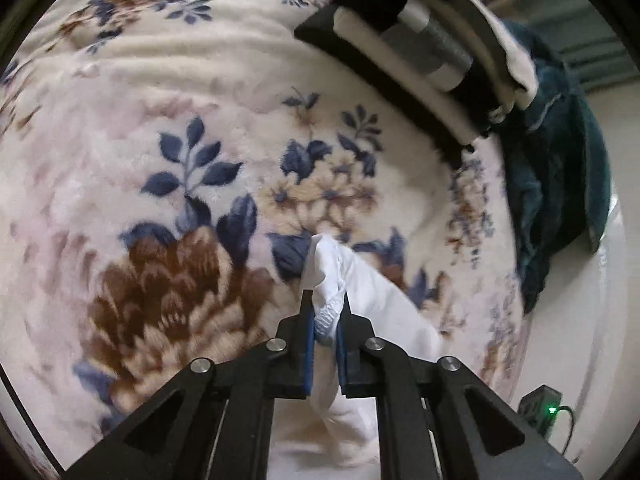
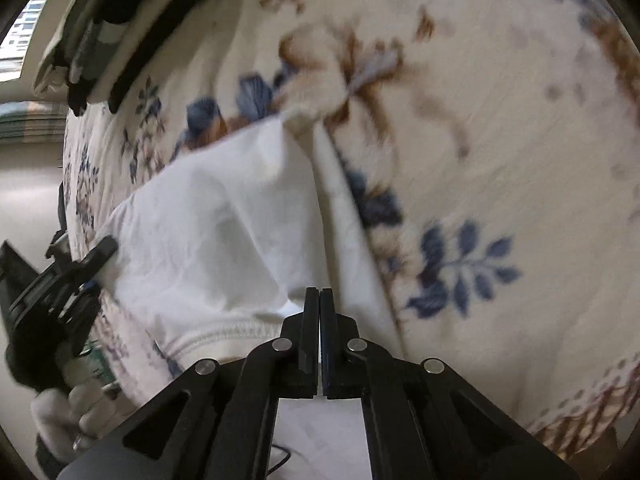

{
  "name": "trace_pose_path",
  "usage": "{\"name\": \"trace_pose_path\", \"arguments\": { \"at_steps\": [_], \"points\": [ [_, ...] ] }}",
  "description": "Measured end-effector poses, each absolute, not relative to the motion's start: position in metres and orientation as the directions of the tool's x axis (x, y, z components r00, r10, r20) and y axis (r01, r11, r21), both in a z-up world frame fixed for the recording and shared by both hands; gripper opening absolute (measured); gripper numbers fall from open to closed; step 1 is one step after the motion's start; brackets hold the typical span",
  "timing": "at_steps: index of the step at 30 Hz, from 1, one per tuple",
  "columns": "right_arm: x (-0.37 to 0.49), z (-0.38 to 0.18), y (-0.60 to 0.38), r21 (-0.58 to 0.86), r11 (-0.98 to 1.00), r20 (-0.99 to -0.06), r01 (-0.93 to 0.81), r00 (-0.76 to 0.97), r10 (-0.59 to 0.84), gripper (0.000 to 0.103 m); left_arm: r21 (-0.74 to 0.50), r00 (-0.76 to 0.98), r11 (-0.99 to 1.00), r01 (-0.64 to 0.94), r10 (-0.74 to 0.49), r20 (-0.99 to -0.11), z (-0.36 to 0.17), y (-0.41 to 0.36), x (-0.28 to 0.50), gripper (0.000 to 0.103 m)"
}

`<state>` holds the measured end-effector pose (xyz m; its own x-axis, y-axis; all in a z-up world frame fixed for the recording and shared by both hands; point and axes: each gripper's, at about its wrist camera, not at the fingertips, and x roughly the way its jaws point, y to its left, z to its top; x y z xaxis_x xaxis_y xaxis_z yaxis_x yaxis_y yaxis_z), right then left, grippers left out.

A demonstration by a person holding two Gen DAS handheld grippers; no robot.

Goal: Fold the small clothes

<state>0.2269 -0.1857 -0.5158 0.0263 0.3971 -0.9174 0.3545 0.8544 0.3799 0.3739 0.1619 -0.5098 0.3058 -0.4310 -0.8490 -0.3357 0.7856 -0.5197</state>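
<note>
Writing shows nowhere; your left gripper point(image 1: 325, 312) pinches the white garment point(image 1: 384, 300) at its bunched edge, your right gripper point(image 2: 320, 312) is pressed together at its hem; open floral blanket point(image 1: 168, 92) lies ahead.

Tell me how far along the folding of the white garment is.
Early. Done: a folded stack sits at the blanket's far edge. In hand: the left hand-held gripper pinches a bunched corner of the white garment; the right hand-held gripper is shut at its stitched hem. Left: no neat fold shows yet; it lies creased.
</note>
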Motion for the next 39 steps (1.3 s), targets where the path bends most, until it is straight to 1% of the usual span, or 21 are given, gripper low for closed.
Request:
{"name": "trace_pose_path", "arguments": {
  "at_steps": [3,5,8,9,10,11,12,13,16,17,18,19,20,22,28,33,34,36,38,39],
  "points": [
    [0.228,-0.494,-0.202,0.375,0.86,-0.924,0.344,0.063,0.378,0.0,-0.544,0.32,0.752,-0.371,-0.446,-0.836,-0.503,0.166,0.36,0.006],
    [0.233,-0.487,-0.212,0.4,0.842,-0.912,0.364,0.062,0.406,0.0,-0.544,0.309,0.746,-0.384,-0.452,-0.837,-0.506,0.165,0.352,0.006],
    [0.232,-0.492,-0.223,0.53,0.719,-0.809,0.45,0.014,0.588,0.002,-0.542,0.301,0.737,-0.405,-0.453,-0.84,-0.511,0.165,0.346,0.006],
    [0.228,-0.5,-0.223,0.573,0.649,-0.75,0.501,0.002,0.661,0.004,-0.539,0.298,0.736,-0.409,-0.45,-0.842,-0.514,0.165,0.345,0.006],
    [0.226,-0.508,-0.222,0.592,0.602,-0.712,0.535,-0.002,0.703,0.016,-0.535,0.296,0.737,-0.413,-0.447,-0.844,-0.516,0.164,0.345,0.006],
    [0.222,-0.517,-0.222,0.596,0.561,-0.681,0.575,-0.009,0.733,0.038,-0.532,0.295,0.738,-0.415,-0.445,-0.846,-0.517,0.165,0.345,0.006],
    [0.216,-0.527,-0.223,0.588,0.522,-0.657,0.618,-0.011,0.753,0.046,-0.531,0.294,0.739,-0.414,-0.444,-0.847,-0.517,0.165,0.344,0.006],
    [0.211,-0.539,-0.223,0.561,0.502,-0.654,0.659,-0.02,0.756,0.05,-0.527,0.292,0.743,-0.413,-0.44,-0.849,-0.518,0.165,0.345,0.006],
    [0.2,-0.563,-0.219,0.493,0.46,-0.651,0.738,-0.038,0.759,0.05,-0.523,0.295,0.75,-0.404,-0.435,-0.851,-0.516,0.167,0.346,0.006],
    [0.197,-0.567,-0.218,0.478,0.453,-0.655,0.753,-0.038,0.754,0.045,-0.524,0.296,0.75,-0.404,-0.434,-0.851,-0.515,0.167,0.347,0.006],
    [0.193,-0.568,-0.22,0.473,0.44,-0.663,0.764,-0.021,0.749,0.036,-0.527,0.299,0.748,-0.403,-0.436,-0.849,-0.514,0.167,0.347,0.006],
    [0.193,-0.566,-0.219,0.464,0.454,-0.683,0.761,-0.02,0.73,0.01,-0.527,0.3,0.749,-0.402,-0.436,-0.849,-0.514,0.167,0.348,0.006],
    [0.191,-0.563,-0.221,0.452,0.471,-0.705,0.758,-0.02,0.709,0.006,-0.526,0.301,0.749,-0.402,-0.435,-0.849,-0.513,0.167,0.349,0.006],
    [0.187,-0.554,-0.224,0.458,0.463,-0.729,0.759,0.022,0.684,0.004,-0.535,0.305,0.741,-0.406,-0.443,-0.843,-0.512,0.167,0.35,0.006],
    [0.184,-0.511,-0.24,0.494,0.5,-0.779,0.711,0.107,0.617,0.003,-0.536,0.287,0.743,-0.401,-0.454,-0.844,-0.507,0.164,0.345,0.006],
    [0.192,-0.496,-0.25,0.468,0.584,-0.818,0.663,0.074,0.571,0.003,-0.474,0.21,0.775,-0.418,-0.426,-0.88,-0.532,0.16,0.335,0.007],
    [0.194,-0.496,-0.251,0.447,0.612,-0.832,0.653,0.053,0.552,0.003,-0.463,0.19,0.782,-0.417,-0.423,-0.886,-0.54,0.158,0.334,0.008],
    [0.198,-0.504,-0.25,0.419,0.646,-0.851,0.638,0.027,0.525,0.003,-0.485,0.167,0.762,-0.429,-0.46,-0.872,-0.554,0.158,0.331,0.01],
    [0.201,-0.513,-0.247,0.425,0.648,-0.834,0.632,-0.004,0.552,0.006,-0.55,0.199,0.695,-0.462,-0.523,-0.828,-0.556,0.166,0.323,0.018],
    [0.199,-0.515,-0.246,0.445,0.622,-0.811,0.644,-0.005,0.585,0.007,-0.566,0.215,0.68,-0.467,-0.534,-0.818,-0.554,0.169,0.321,0.025]
  ]
}}
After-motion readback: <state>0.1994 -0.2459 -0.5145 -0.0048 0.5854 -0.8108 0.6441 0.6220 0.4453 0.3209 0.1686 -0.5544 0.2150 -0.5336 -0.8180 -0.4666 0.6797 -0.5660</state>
